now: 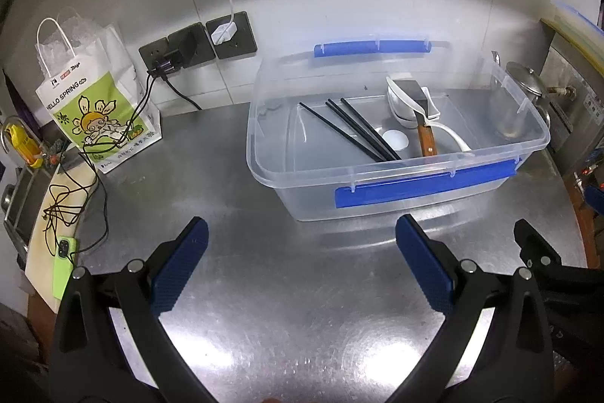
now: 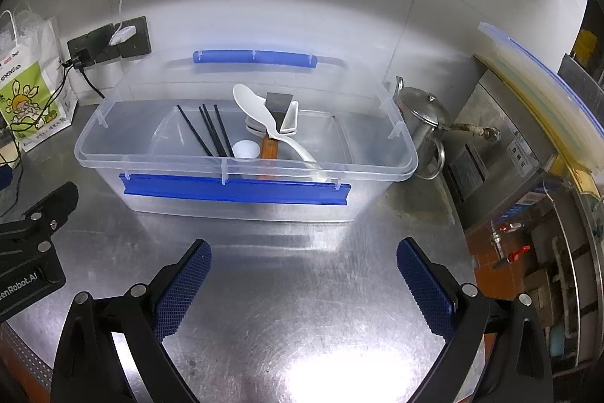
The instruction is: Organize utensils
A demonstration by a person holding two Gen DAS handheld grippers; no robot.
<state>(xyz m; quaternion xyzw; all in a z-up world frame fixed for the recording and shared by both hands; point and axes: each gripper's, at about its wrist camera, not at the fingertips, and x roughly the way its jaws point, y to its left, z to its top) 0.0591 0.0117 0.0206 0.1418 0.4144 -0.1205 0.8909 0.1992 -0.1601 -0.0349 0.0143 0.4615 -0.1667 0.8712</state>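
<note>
A clear plastic bin (image 1: pixel 264 172) with blue latches stands on the steel counter; it also shows in the right wrist view (image 2: pixel 377 172). Inside lie black chopsticks (image 1: pixel 355 131) (image 2: pixel 211 133), a wooden-handled scraper (image 1: pixel 424 131) (image 2: pixel 270 150), white spoons (image 1: pixel 426 108) (image 2: pixel 260 116) and a small white dish (image 1: pixel 395 139) (image 2: pixel 245 149). My left gripper (image 1: pixel 302 267) is open and empty, held over the counter in front of the bin. My right gripper (image 2: pixel 304 286) is open and empty, also in front of the bin.
A paper bag (image 1: pixel 102 108) stands at the back left by wall sockets (image 1: pixel 196 42) with cables. A green phone (image 1: pixel 64 267) lies on a board at the left edge. A steel kettle (image 2: pixel 422 123) stands right of the bin, beside an appliance (image 2: pixel 528 146).
</note>
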